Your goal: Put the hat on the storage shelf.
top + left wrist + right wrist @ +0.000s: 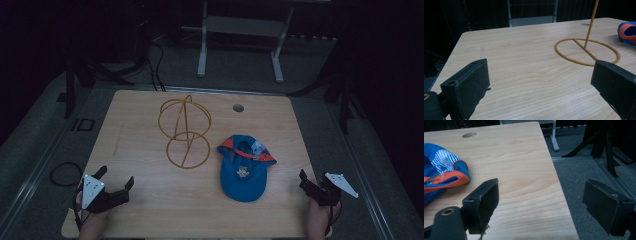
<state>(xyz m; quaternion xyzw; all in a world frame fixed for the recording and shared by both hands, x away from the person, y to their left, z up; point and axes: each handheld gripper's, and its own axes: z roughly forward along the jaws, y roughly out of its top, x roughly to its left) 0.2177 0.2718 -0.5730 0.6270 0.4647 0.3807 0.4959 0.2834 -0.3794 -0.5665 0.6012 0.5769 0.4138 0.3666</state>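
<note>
We hold the left gripper (116, 181) at the near left corner of the surface (140, 210), our left hand (92, 220) coming in from the bottom edge with the grey plate tilted up and to the left; its jaws point forward and to the right, released and spread wide with nothing between them, hovering just above the wood in the left gripper view (539, 85). We hold the right gripper (312, 189) at the near right edge, our right hand (317, 217) under it and its plate angled out to the right; its jaws point up and to the left, also released and empty; in the right gripper view (540, 202) one jaw hangs over the wood and the other out past the edge, above the grey floor (579, 182).

Between the two grippers, nearer the right one yet well apart from both, lies the blue cap (242, 172), open side up, its orange-trimmed band (240, 147) toward the far side and its brim toward us; further back and just left of it stands the yellow wire stand (185, 132), upright, its flat ring base (587, 52) resting on the wood beside the cap; beyond them a small round hole (238, 107) sits near the far edge.
</note>
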